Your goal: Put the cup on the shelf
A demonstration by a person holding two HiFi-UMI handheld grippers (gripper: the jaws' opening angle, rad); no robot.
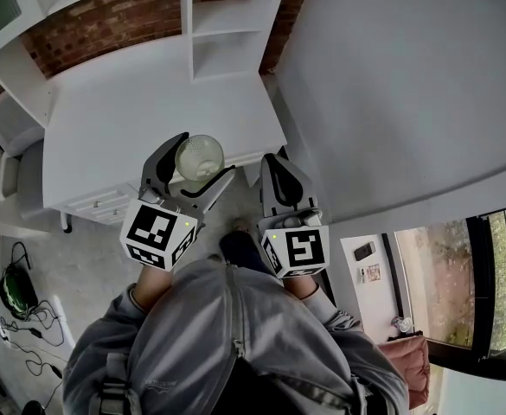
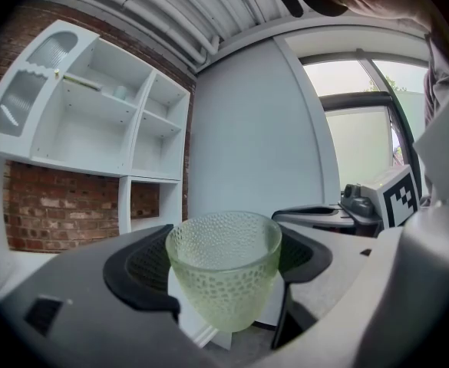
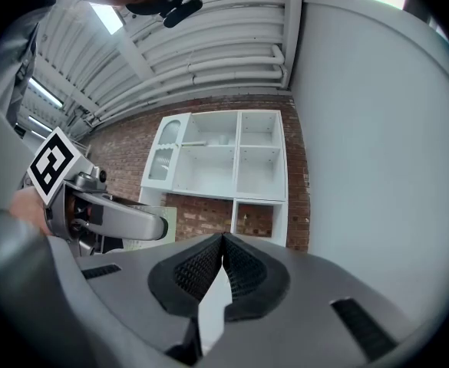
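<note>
The left gripper [image 1: 202, 168] is clamping the cup [image 1: 199, 153], with both pads pressing on opposite sides of its dimpled wall. The left gripper view is showing the cup [image 2: 224, 265] sitting upright between the jaws, rim up, long axis standing vertical and across the line of the jaws. It is hanging in the air over the near edge of the worktop [image 1: 140, 115], toward the right corner, and is touching nothing but the pads.

The right gripper [image 1: 275, 164] is sitting just beside the left one with its jaws pressed together on nothing; its own view is confirming this [image 3: 222, 241].

The shelf [image 1: 225, 26] is standing at the far edge of the worktop, against the brick wall [image 1: 114, 20]. From the cup it is lying straight ahead across the full depth of the worktop, and in the left gripper view its compartments [image 2: 105, 117] are sitting above the rim and to the left.

Judgement: the cup is in hand and placement is not yet done. The left gripper is the carrier, so the move is calling for a forward, upward reach while keeping the cup upright.
</note>
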